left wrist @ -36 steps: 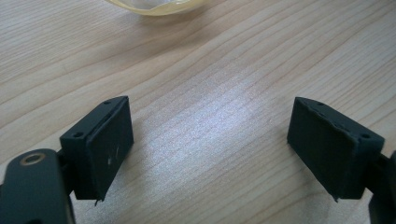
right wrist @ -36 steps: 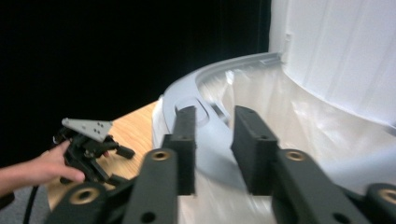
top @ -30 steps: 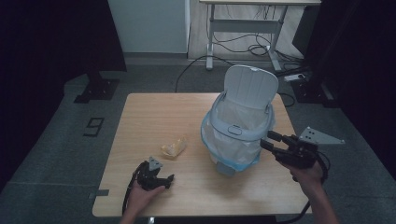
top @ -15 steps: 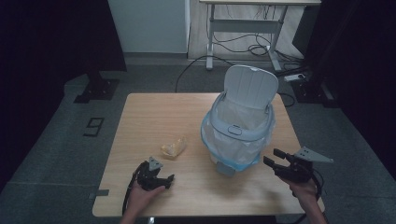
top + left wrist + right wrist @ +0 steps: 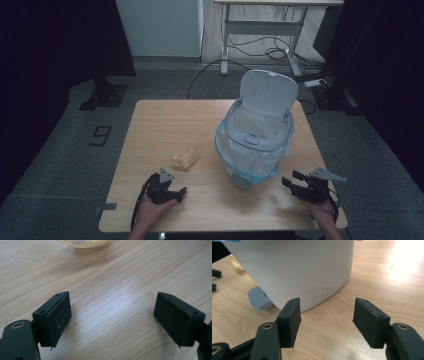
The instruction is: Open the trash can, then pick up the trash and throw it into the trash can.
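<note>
Bin (image 5: 256, 145), white with a clear liner and its lid tipped up, stands on the right half of the bench (image 5: 165, 125). My right tool (image 5: 289, 181) rests low on the bench just right of its base, jaws pointing toward it; they have just been opening and stand apart with nothing between them. In the right gripper view the bin's wall (image 5: 294, 270) rises close ahead. My left tool (image 5: 176, 192) sits open and empty near a crumpled yellow wrapper (image 5: 185, 157).
</note>
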Motion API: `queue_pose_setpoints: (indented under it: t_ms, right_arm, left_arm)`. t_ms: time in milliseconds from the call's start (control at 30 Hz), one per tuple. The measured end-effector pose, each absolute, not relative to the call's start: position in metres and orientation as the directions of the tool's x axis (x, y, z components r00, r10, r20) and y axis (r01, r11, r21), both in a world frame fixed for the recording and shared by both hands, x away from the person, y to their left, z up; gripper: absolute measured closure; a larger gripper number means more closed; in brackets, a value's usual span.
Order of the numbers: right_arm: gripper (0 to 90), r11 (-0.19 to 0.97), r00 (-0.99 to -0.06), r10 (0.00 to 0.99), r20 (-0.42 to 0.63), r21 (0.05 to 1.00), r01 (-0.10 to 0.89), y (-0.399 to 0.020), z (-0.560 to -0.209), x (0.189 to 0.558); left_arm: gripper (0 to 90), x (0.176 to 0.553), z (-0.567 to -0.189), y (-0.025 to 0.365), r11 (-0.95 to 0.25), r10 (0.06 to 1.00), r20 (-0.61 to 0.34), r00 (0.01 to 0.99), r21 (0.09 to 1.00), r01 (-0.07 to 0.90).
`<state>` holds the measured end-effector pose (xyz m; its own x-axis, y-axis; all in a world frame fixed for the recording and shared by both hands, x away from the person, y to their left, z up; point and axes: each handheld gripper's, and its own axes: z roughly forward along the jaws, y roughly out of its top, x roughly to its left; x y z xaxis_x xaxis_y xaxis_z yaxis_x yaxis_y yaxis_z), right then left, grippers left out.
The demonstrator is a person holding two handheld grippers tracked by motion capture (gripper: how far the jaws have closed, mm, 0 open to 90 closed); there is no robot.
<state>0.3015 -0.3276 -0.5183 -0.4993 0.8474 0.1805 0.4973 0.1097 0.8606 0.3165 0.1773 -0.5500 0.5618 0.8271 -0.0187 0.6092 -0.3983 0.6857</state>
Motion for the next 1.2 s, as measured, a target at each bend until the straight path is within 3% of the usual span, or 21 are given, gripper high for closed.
queue_pose_setpoints:
  t_ms: [633, 867, 1200]
  right_arm:
    - [38.8, 0.125, -0.493, 0.853, 0.172, 0.849, 0.513, -0.327, -0.526, 0.302]
    - [39.0, 0.108, -0.481, 0.857, 0.184, 0.849, 0.517, -0.331, -0.525, 0.302]
    - [39.2, 0.088, -0.476, 0.856, 0.203, 0.849, 0.521, -0.334, -0.523, 0.303]
  left_arm:
    - [15.8, 0.315, -0.535, 0.186, -0.332, 0.855, -0.042, 0.517, 0.721, 0.608]
    - [14.2, 0.325, -0.521, 0.186, -0.270, 0.862, -0.096, 0.498, 0.744, 0.611]
    - [14.4, 0.354, -0.498, 0.177, -0.261, 0.862, -0.094, 0.498, 0.759, 0.596]
